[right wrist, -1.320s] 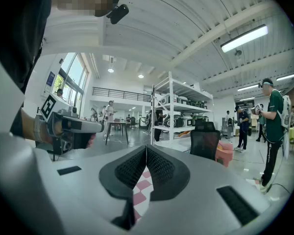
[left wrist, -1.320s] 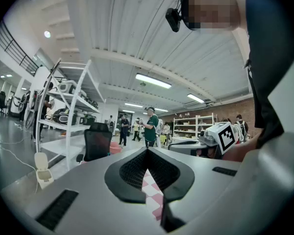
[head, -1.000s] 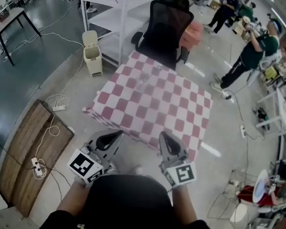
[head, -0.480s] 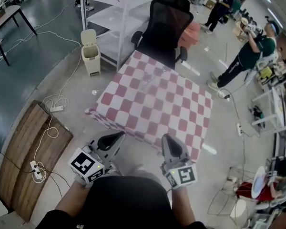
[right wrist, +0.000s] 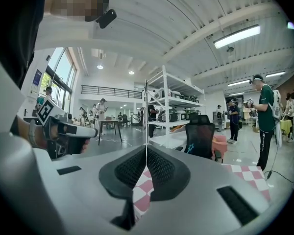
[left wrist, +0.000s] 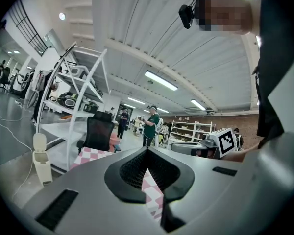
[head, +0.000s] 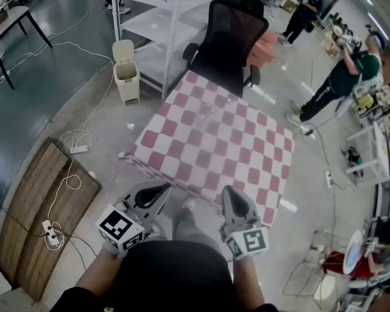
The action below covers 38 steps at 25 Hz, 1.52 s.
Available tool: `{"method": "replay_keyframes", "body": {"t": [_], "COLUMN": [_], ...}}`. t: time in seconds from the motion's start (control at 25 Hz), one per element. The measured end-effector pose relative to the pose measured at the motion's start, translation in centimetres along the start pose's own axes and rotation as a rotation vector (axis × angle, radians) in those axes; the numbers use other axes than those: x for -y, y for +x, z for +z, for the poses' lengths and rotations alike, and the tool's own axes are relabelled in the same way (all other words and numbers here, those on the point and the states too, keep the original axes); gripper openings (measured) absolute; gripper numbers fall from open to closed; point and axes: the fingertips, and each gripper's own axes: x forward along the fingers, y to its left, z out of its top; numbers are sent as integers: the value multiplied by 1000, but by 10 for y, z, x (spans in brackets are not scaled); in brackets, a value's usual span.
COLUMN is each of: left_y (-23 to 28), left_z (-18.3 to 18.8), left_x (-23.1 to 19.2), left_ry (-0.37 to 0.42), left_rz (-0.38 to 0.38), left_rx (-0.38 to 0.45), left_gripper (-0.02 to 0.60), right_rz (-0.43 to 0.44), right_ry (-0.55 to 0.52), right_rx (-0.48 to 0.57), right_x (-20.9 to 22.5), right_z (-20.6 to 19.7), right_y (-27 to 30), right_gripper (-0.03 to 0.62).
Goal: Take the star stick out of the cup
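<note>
**Both grippers shut and empty, short of the checked table**

I am holding the left gripper point(head: 157, 190) and the right gripper point(head: 231, 192) side by side, just short of the near edge of the table point(head: 247, 168), which is wearing a red-and-white checked cloth. In each gripper view my fingers are pressing together tip to tip and pinching nothing. I cannot make out the star stick or the cup on the cloth, so I cannot tell where the stick is lying or which way it is pointing. No writing is showing that I can read. A black office chair point(head: 231, 38) is standing at the table's far side. A cream bin point(head: 126, 70) is sitting beside a white shelf rack point(head: 156, 18), its lid hiding whatever is inside.
</note>
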Motion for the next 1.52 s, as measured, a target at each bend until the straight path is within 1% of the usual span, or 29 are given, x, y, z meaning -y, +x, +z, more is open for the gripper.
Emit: {"method": "replay_keyframes", "body": {"t": [0.24, 0.4, 0.56, 0.76, 0.96, 1.16, 1.32, 1.52], "left_y": [31, 61, 94, 130, 165, 187, 197, 202], "left_z": [3, 9, 16, 24, 27, 27, 25, 29], "left_x": [-16, -27, -40, -57, -63, -66, -70, -76], "left_ry": [30, 28, 47, 33, 42, 40, 33, 39], "left_rz": [19, 34, 45, 88, 104, 127, 142, 126], "left_rx": [-31, -31, -41, -49, -71, -89, -100, -110], "left_gripper": [38, 38, 38, 38, 38, 38, 38, 40], "right_rz": [15, 37, 54, 78, 101, 129, 141, 141], "right_ry": [4, 19, 30, 42, 60, 89, 95, 107], "right_rx": [3, 15, 23, 21, 14, 20, 5, -15], "right_x": [34, 61, 92, 128, 160, 182, 192, 198], "right_z": [0, 5, 8, 9, 5, 6, 3, -1], "right_y": [29, 51, 74, 99, 116, 130, 141, 154], "right_gripper": [20, 20, 20, 20, 20, 20, 21, 21]}}
